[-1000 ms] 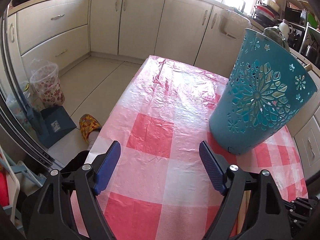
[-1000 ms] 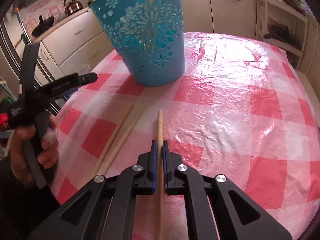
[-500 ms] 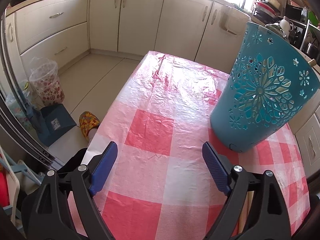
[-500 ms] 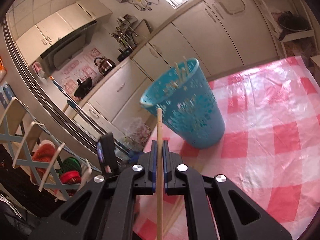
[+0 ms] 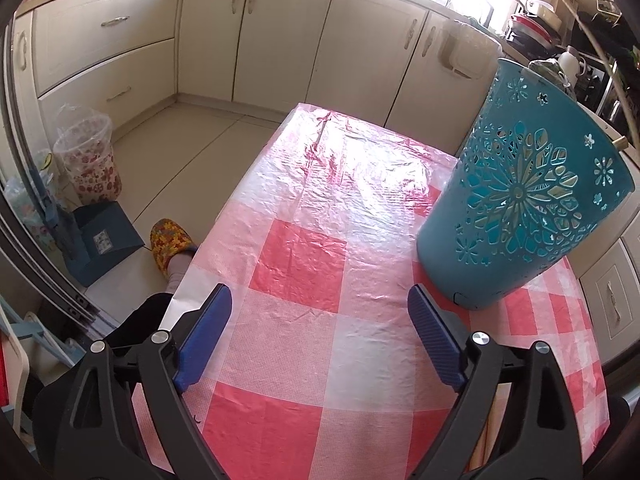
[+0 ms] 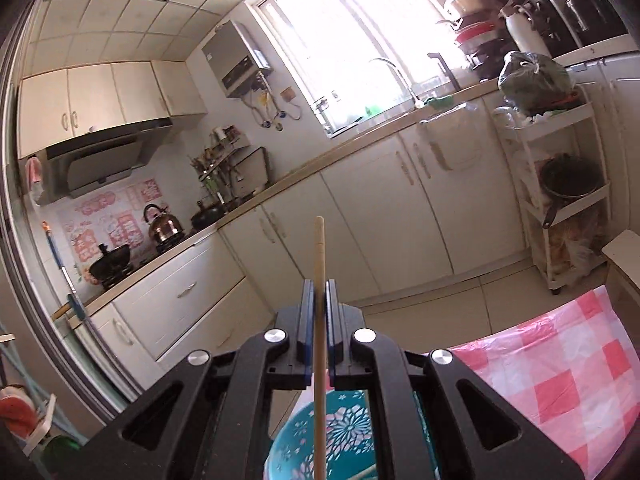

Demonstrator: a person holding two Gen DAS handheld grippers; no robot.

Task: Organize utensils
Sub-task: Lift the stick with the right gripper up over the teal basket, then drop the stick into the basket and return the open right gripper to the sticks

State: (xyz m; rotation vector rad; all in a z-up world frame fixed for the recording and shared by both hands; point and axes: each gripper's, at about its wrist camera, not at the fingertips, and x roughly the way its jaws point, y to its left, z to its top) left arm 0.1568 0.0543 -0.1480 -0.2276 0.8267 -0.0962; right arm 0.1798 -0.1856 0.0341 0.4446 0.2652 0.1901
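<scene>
A teal cut-out basket (image 5: 524, 204) stands on the red-and-white checked tablecloth (image 5: 304, 256), to the right of my left gripper (image 5: 316, 320), which is open and empty low over the cloth. My right gripper (image 6: 319, 292) is shut on a wooden chopstick (image 6: 319, 264) and holds it nearly upright above the basket (image 6: 340, 444), whose rim shows below the jaws. The chopstick's upper end points toward the kitchen. Its thin lower part also shows above the basket in the left wrist view (image 5: 612, 76).
Cream cabinets (image 5: 280, 36) line the far walls. A slippered foot (image 5: 168, 244), a blue dustpan (image 5: 100, 244) and a patterned bin (image 5: 88, 160) are on the floor left of the table. A white shelf rack (image 6: 560, 184) stands at the right.
My right gripper has lifted the chopstick off the table, tilted it upright and carried it over the basket. My left gripper stayed open and shifted only slightly.
</scene>
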